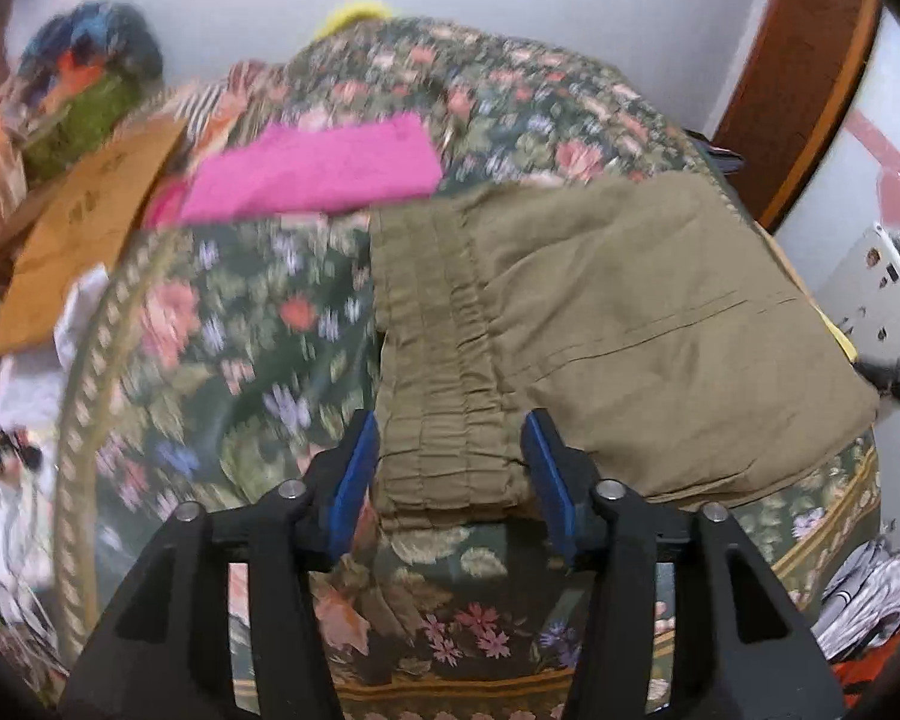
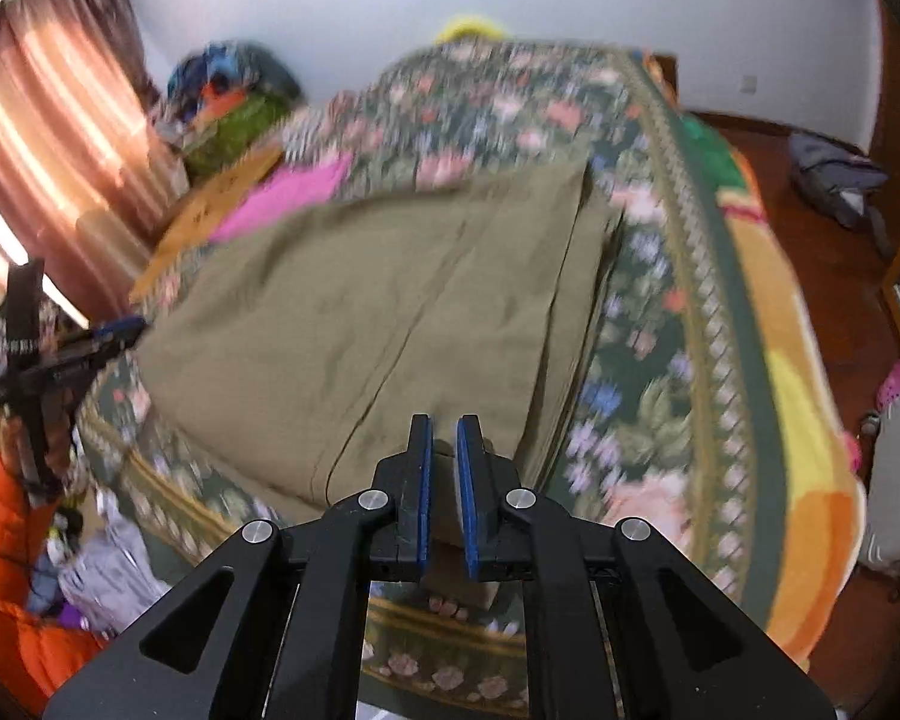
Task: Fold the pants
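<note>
A bed (image 1: 222, 324) covered by a dark green floral spread (image 2: 648, 324) fills both views. On it, near the front edge, lie the olive pants (image 1: 630, 312), folded into a broad flat block; the gathered waistband (image 1: 444, 396) forms the block's left end and reaches almost to the front edge of the bed. In the right wrist view the same pants (image 2: 390, 300) spread across the middle of the bed, with a seam running down toward the camera.

Behind the pants, toward the far left part of the bed, lies a folded pink cloth (image 1: 318, 168), its near edge just touching the pants. A flat brown cardboard piece (image 1: 84, 228) lies over the bed's left edge.

The left gripper (image 1: 450, 450) straddles the near end of the waistband, its blue pads standing a little off the fabric on either side, not pressing it. The right gripper (image 2: 444, 450) sits at the front edge of the pants with its jaws nearly together and a fold of olive cloth pinched between the pads.
</note>
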A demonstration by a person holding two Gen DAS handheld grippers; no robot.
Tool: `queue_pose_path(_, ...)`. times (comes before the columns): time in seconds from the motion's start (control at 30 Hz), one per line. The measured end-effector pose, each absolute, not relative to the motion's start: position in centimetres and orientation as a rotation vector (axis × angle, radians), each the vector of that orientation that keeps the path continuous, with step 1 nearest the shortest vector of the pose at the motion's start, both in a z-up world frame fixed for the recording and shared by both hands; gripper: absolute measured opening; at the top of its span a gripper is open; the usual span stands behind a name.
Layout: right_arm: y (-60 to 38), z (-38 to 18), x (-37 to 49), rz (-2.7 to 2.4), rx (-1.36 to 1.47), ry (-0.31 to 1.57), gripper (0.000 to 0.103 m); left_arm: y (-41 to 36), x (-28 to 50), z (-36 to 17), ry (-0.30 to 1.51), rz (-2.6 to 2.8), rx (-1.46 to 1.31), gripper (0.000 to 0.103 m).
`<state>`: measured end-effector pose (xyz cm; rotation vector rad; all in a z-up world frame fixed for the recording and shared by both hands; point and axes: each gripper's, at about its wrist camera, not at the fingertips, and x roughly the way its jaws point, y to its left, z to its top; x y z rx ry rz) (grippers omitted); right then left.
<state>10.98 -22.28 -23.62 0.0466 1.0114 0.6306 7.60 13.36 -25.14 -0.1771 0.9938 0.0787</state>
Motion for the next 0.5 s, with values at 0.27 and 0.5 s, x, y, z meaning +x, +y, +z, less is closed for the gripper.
queue_pose_path(0.27,-23.1,-24.3,10.4,0.646,0.072,1.046,0.007,14.1,7.3,-25.1,1.006,0.098,-0.244,0.061)
queue_pose_path(0.5,-23.7,-21.7,11.9,0.616,0.040,0.962,0.043,13.9,9.7,-19.8,0.915,0.109,-0.153,0.061)
